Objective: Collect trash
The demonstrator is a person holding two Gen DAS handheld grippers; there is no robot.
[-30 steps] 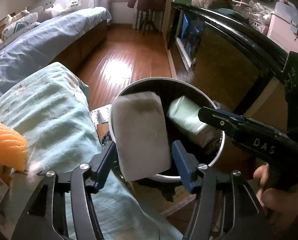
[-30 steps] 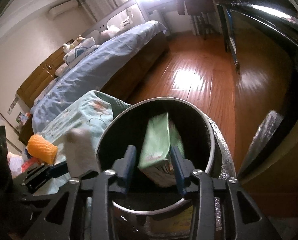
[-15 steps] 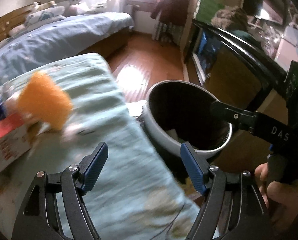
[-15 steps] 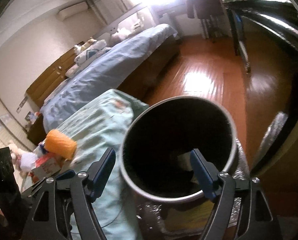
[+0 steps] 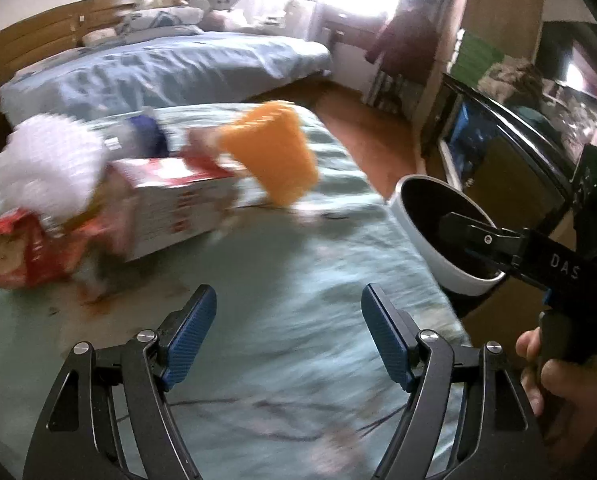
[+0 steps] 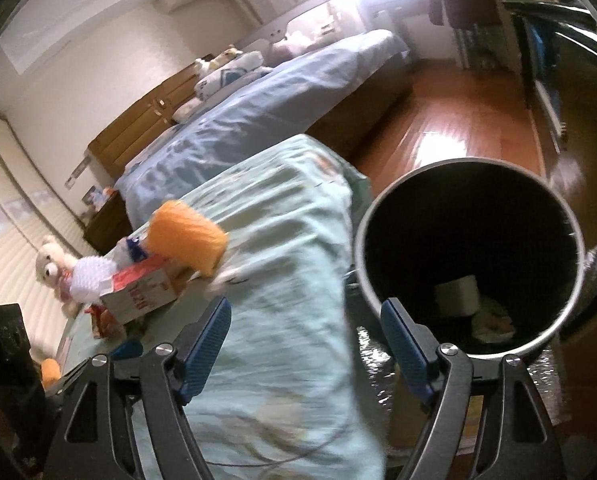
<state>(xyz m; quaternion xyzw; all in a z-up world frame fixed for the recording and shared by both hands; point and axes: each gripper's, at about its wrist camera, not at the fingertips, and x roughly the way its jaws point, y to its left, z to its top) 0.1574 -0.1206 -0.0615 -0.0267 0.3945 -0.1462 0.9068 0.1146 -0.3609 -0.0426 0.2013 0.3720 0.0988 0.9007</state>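
Observation:
A round bin [image 6: 470, 256] with a white rim and dark inside stands on the floor beside the table; a white block [image 6: 456, 294] and other scraps lie at its bottom. It also shows in the left wrist view [image 5: 438, 232]. My left gripper [image 5: 288, 336] is open and empty over the pale green tablecloth [image 5: 298, 280]. My right gripper [image 6: 306, 344] is open and empty at the bin's near rim. On the table lie a red and white box [image 5: 174, 208], an orange object [image 5: 274, 160], a white fluffy item [image 5: 50, 168] and a red wrapper [image 5: 30, 252].
A bed with blue bedding [image 5: 158, 64] lies beyond the table. Wooden floor [image 6: 470, 120] runs past the bin. A dark glass cabinet [image 5: 498, 136] stands on the right. A stuffed toy [image 6: 52, 264] sits at the table's far end.
Both grippers opened and dropped their loads, the white block and the green packet, into the bin. The left gripper then swung left over the table; the right gripper drew back from the bin.

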